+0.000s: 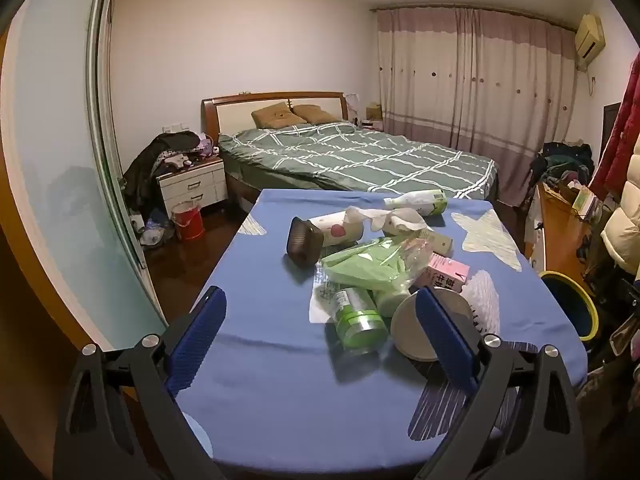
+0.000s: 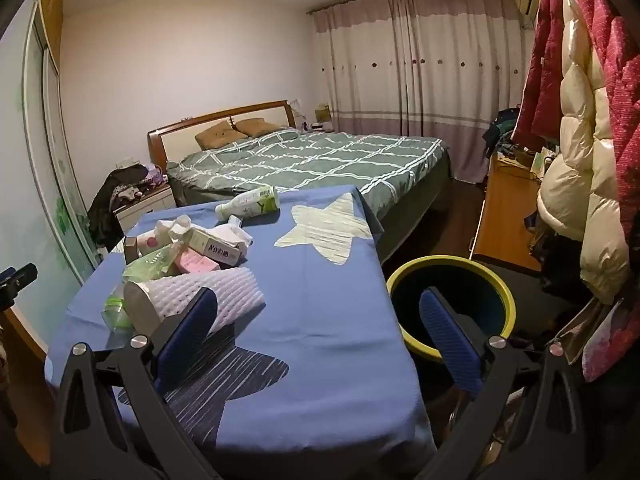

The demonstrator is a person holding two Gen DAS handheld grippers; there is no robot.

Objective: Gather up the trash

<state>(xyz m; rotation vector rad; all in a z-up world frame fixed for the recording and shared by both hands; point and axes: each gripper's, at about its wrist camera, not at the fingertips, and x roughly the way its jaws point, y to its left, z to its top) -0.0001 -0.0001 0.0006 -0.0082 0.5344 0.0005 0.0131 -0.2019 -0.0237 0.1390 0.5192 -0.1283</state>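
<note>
Starting out, I reckon: both grippers, left (image 1: 320, 344) and right (image 2: 318, 330), have fingers wide open holding nothing, trash pile (image 1: 372, 276) mid-bench, bin (image 2: 448, 308) at 3 o'clock, so next is grabbing one piece.

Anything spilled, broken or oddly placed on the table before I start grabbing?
No spill or damage visible. The trash lies in a loose heap: green-capped bottle and white bottle tipped on their sides, crumpled tissue on top. The bin stands upright beside the table.
</note>
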